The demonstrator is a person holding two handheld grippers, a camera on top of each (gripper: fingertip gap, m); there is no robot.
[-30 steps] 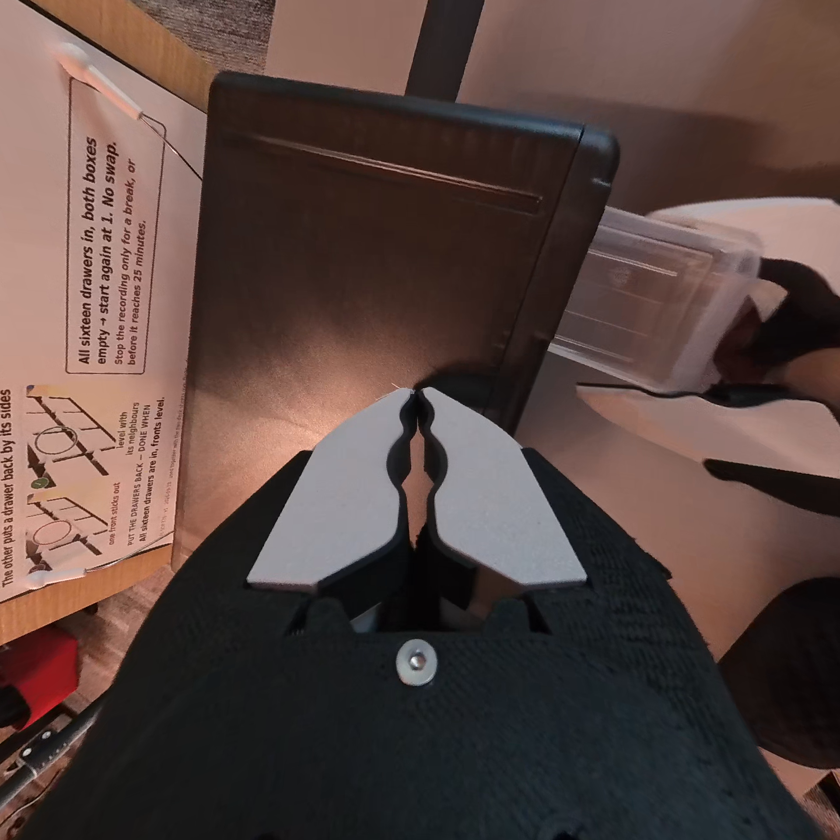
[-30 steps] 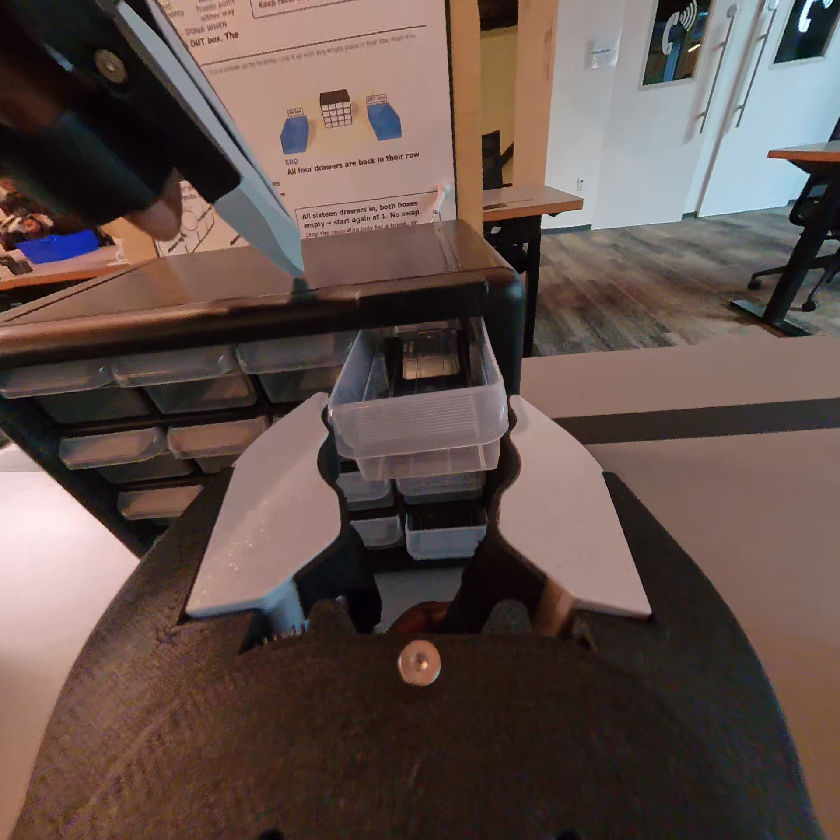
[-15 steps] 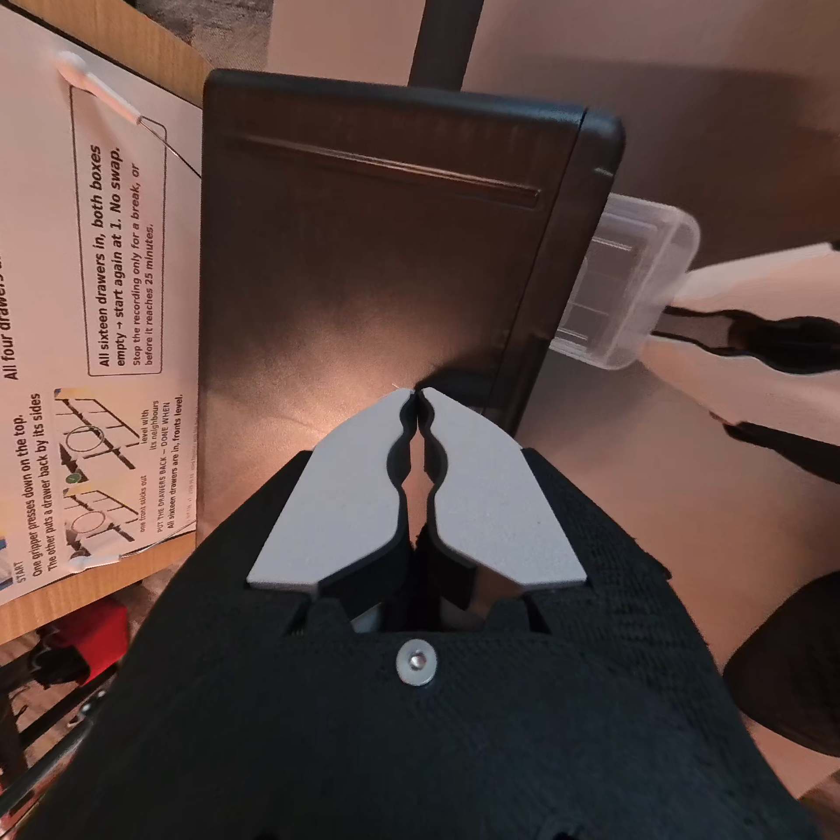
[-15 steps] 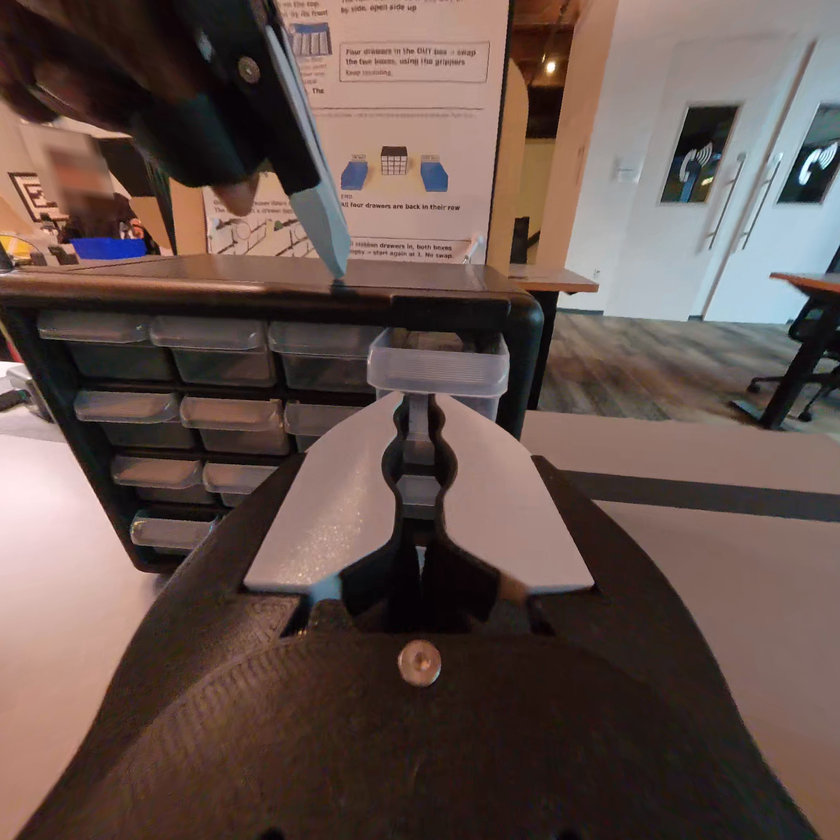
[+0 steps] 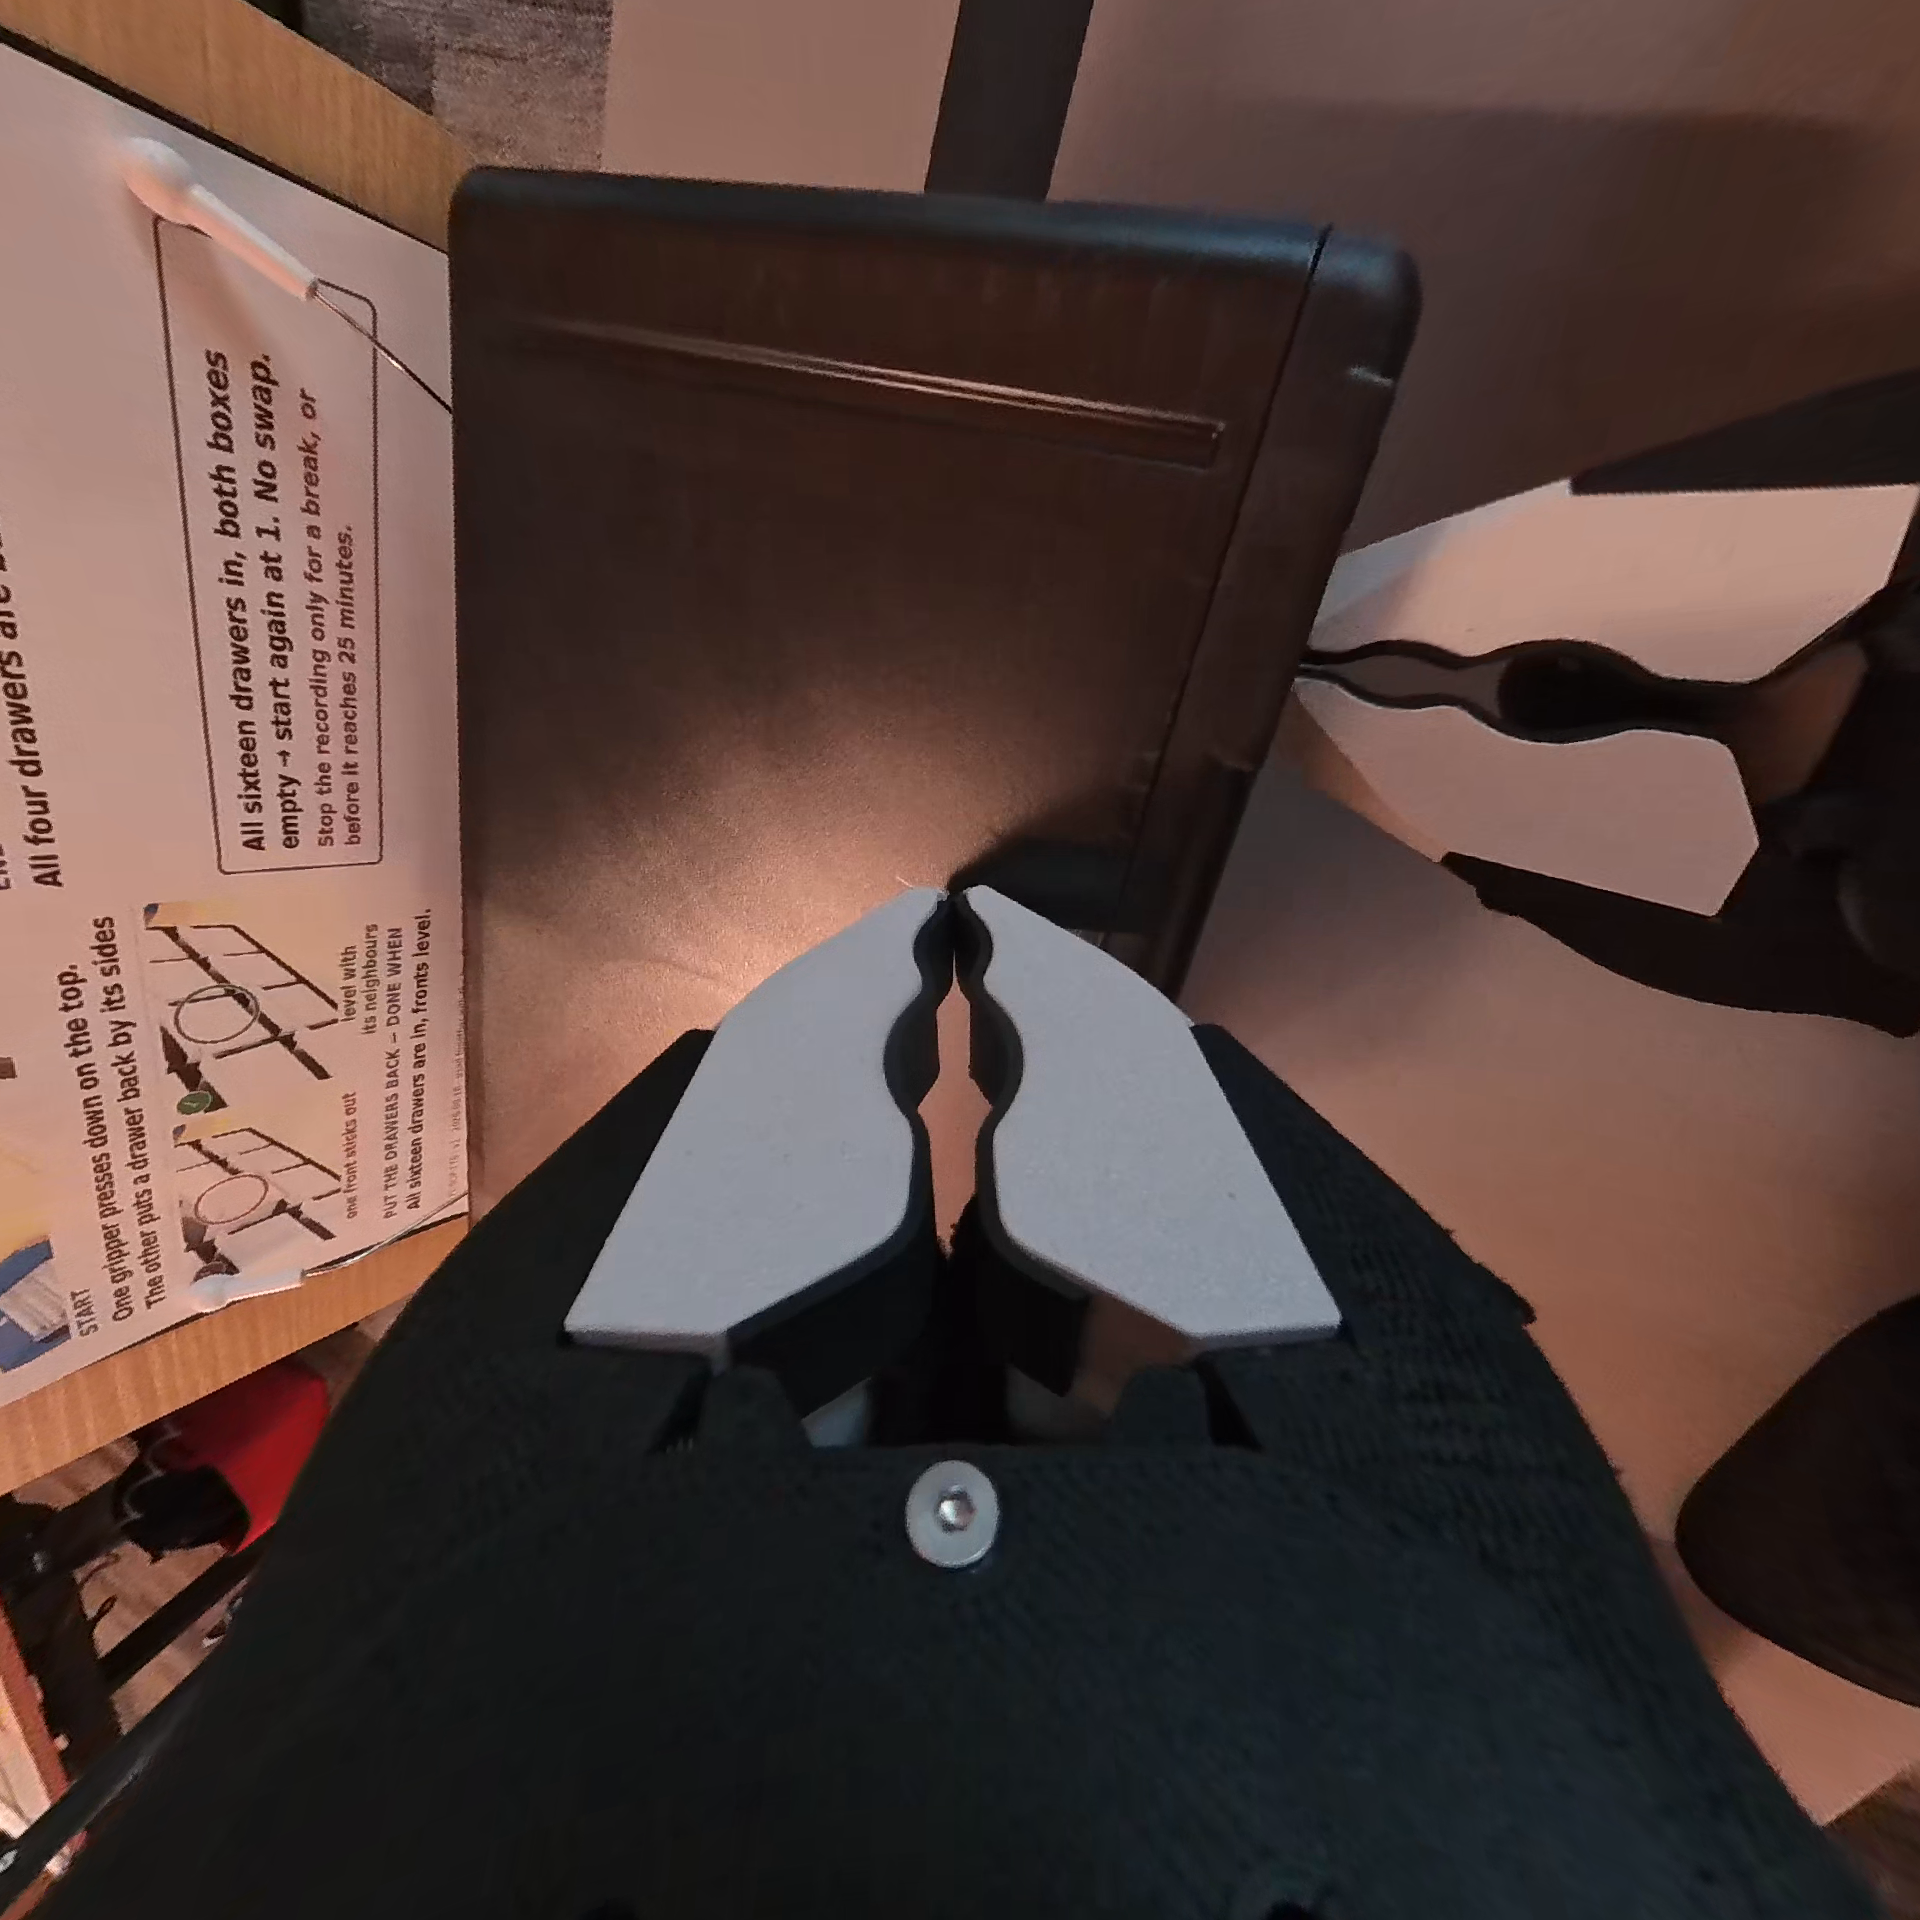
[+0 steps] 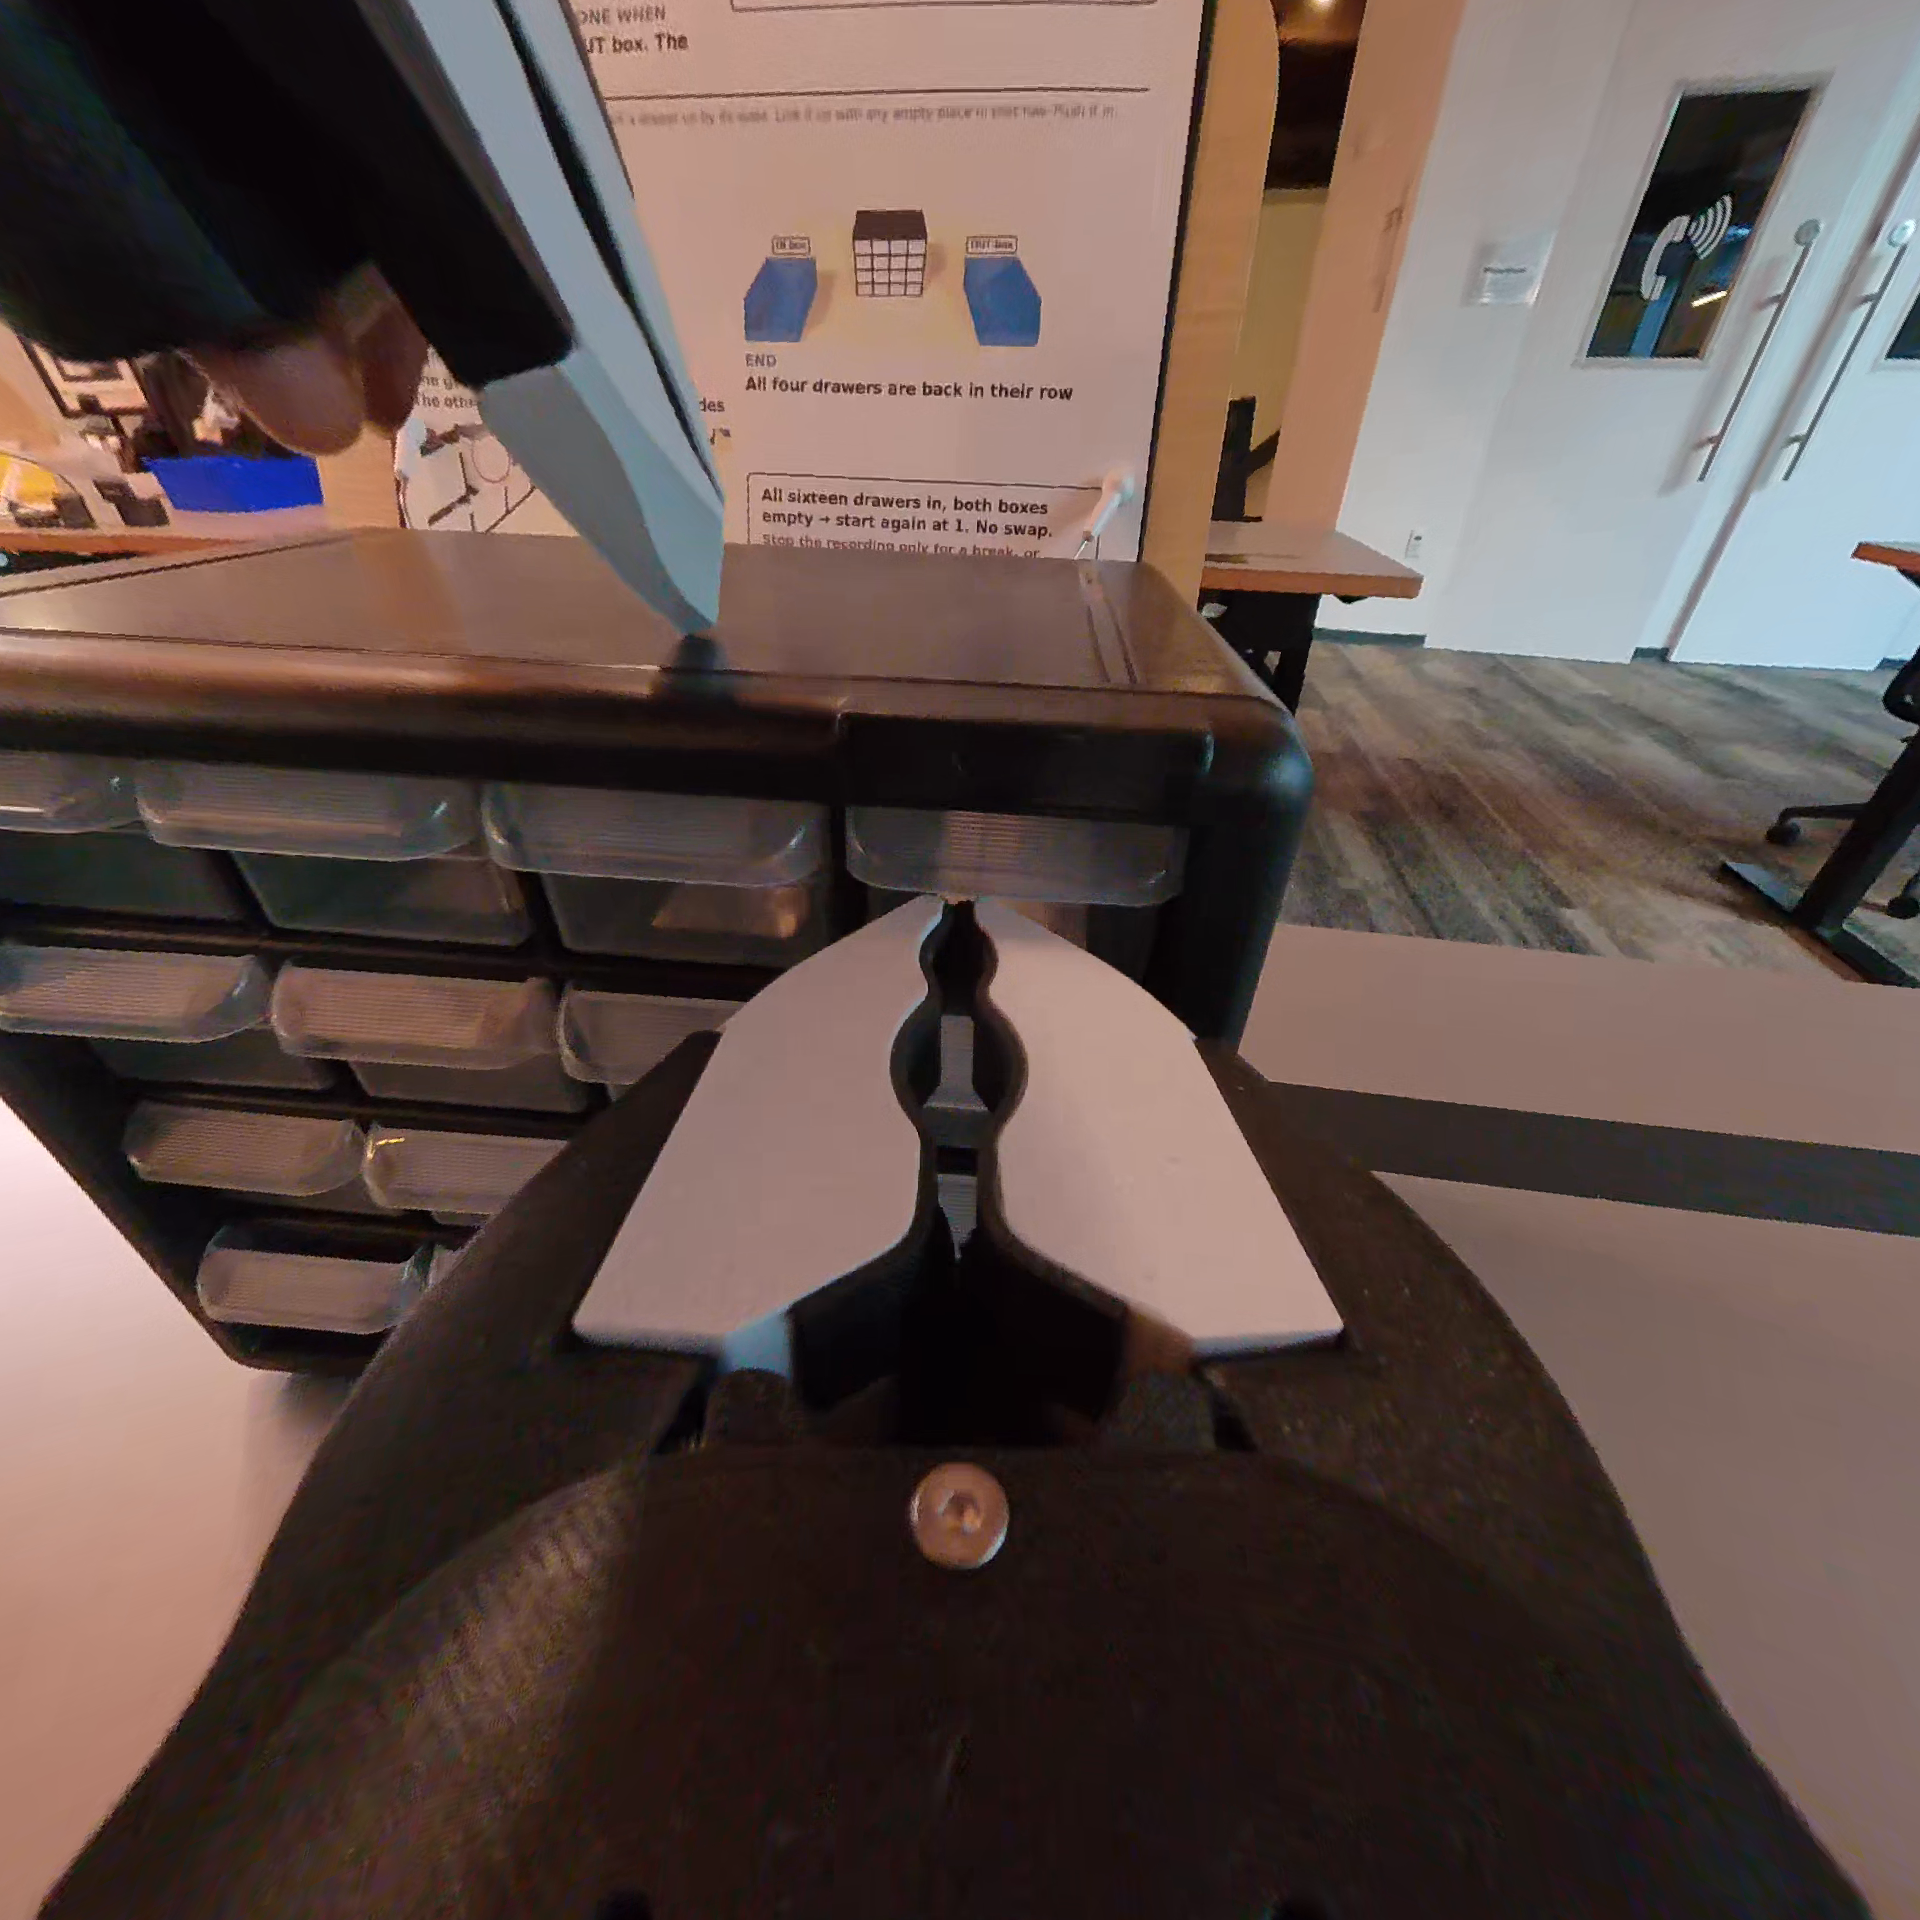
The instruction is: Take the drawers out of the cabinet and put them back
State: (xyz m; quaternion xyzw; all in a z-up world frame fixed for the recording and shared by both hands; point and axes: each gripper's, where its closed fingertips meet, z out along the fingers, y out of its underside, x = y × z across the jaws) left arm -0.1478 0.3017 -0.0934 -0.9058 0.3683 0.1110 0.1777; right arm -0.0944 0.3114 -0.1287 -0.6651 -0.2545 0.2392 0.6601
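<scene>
Grey-planked floor, white doors and desk ends beyond the right gripper, pale tabletop with a dark stripe beneath and to its right. Directly ahead of its tips, close up: black cabinet, long axis running left to right across the view, drawer fronts facing back toward the gripper. Clear ribbed drawers in rows, four rows showing, lower ones partly hidden behind the gripper body, leftmost cut off by the frame edge. Top-right drawer seated in its slot, front level with its neighbours. Right gripper clenched, tips together and just under that drawer's lip, touching or very nearly (too tight to call); nothing seen pinched between them. Contents of the drawers hard to make out through the frosted plastic.

Above and left of the right gripper: left gripper coming down steeply, tip planted on the cabinet top near the front edge, a hand behind it, blurred. White instruction poster standing behind the cabinet.

From the left wrist camera, looking down: left gripper clamped shut on nothing, tips resting on the glossy dark cabinet lid, warm glare just ahead of them. Off to its right, past the cabinet's front edge, right gripper closed at the drawer face, drawers themselves hidden under the lid. Poster to the left, sideways.
</scene>
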